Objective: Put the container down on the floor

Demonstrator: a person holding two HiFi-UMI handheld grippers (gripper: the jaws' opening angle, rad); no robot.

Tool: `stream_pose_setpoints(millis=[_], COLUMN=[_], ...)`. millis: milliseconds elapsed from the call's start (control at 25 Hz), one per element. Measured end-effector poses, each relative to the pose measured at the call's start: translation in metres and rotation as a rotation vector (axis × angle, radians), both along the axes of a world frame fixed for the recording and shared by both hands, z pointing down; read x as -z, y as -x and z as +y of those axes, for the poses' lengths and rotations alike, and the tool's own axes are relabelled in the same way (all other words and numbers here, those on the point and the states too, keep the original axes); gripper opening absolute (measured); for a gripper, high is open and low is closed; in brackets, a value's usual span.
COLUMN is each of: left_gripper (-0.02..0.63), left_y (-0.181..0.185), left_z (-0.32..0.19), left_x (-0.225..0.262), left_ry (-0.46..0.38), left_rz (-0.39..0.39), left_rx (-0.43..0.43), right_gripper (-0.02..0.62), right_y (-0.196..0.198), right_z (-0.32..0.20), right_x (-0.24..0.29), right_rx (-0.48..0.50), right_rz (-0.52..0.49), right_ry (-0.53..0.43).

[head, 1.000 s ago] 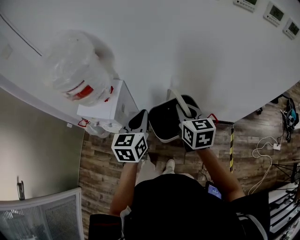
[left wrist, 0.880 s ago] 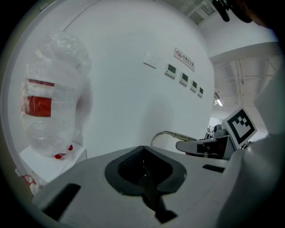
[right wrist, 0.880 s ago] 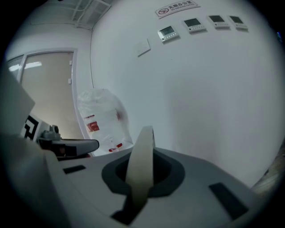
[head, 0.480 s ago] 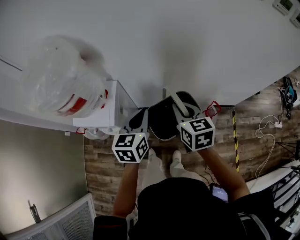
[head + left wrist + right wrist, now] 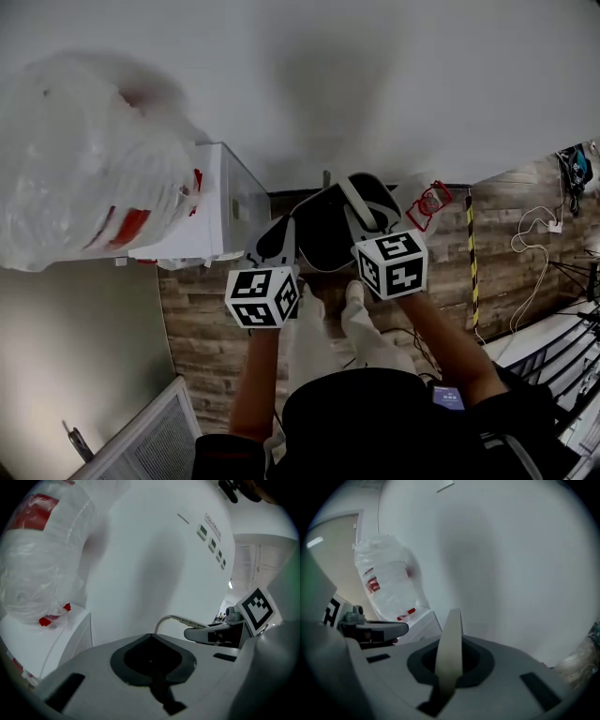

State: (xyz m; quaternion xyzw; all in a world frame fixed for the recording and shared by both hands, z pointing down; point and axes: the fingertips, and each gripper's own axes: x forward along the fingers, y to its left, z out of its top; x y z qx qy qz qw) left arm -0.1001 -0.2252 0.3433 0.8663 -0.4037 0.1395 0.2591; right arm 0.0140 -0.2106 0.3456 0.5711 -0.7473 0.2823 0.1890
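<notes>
the container (image 5: 326,236), dark with a pale strap (image 5: 354,201) over its top, hangs in the air between the two grippers, off the floor (image 5: 211,323). the right gripper (image 5: 367,223) is clenched on that strap: in its own view the pale band stands upright in the notch where the jaws meet. the left gripper (image 5: 277,242) is clenched as well, against the container's left edge. its view shows a dark strip pinched between the jaws, which i take for the container's rim, though it is too close to be sure. one hand is at each side, neither nearer, so the load is shared.

the floor lies straight below, a wooden strip along the foot of the wall (image 5: 394,84). a shoe (image 5: 353,295) shows just under the container. a white cabinet (image 5: 223,202) with a plastic bag (image 5: 80,178) on it stands to the left. my guess is that both grippers should go down together, ahead of the shoes and clear of the cabinet.
</notes>
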Motion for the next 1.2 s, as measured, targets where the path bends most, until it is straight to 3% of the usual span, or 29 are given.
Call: stream_pose_setpoints(millis=[640,1200], left_gripper=[0.017,0.017], left_y=[0.019,0.015], left_z=[0.001,0.030], left_x=[-0.123,-0.212], left_ry=[0.184,0.285], left_rz=[-0.015,-0.073], left_rx=[0.020,-0.060], right_gripper=[0.031,0.031], right_y=[0.013,0.004], right_z=[-0.004,0.034], right_x=[-0.138,-0.237], right_rx=[-0.024,-0.068], right_rz=[0.006,0.009], right_ry=[0.246,0.403])
